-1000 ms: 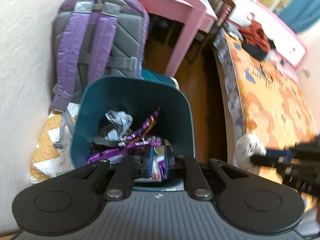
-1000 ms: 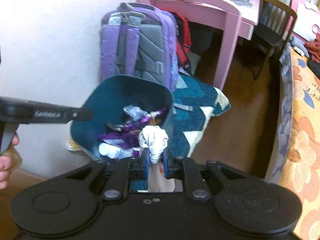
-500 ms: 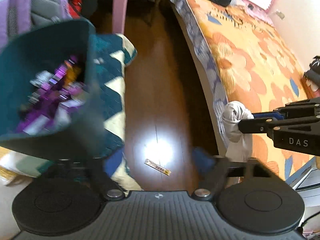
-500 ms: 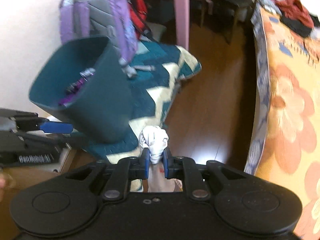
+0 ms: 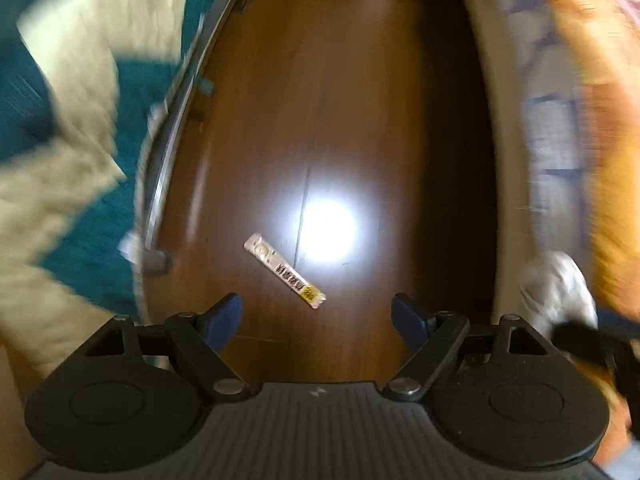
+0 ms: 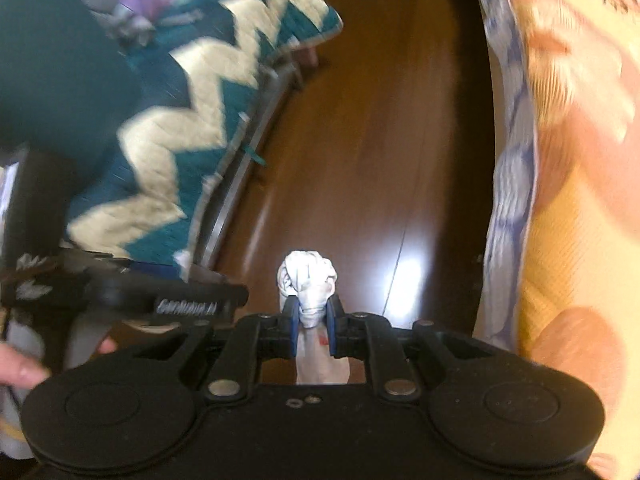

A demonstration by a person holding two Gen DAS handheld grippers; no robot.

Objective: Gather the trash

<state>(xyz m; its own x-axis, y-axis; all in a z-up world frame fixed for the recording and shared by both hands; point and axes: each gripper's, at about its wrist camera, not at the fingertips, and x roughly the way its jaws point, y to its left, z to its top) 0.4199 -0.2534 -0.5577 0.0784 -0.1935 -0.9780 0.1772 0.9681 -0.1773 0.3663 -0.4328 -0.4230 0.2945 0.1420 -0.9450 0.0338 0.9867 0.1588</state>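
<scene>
Glossy wood floor [image 5: 360, 100], quilted cloth blanket [image 6: 168, 128]

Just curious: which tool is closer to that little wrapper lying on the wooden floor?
Left. The left tool hangs open just above the wrapper, which lies ahead between its fingers. The right tool, off to the side, is shut on a knotted white bag.

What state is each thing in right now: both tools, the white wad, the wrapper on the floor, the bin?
Left tool: open, empty, pointing down at the floor.
Right tool: shut on the white wad.
White wad: crumpled, pinched between the pads.
Wrapper: lying flat on the wooden floor, untouched, ahead of the left tool.
Teal bin: only its outer wall shows, blurred; contents not visible.
Zigzag quilt: draped, edge hanging toward the floor.
</scene>
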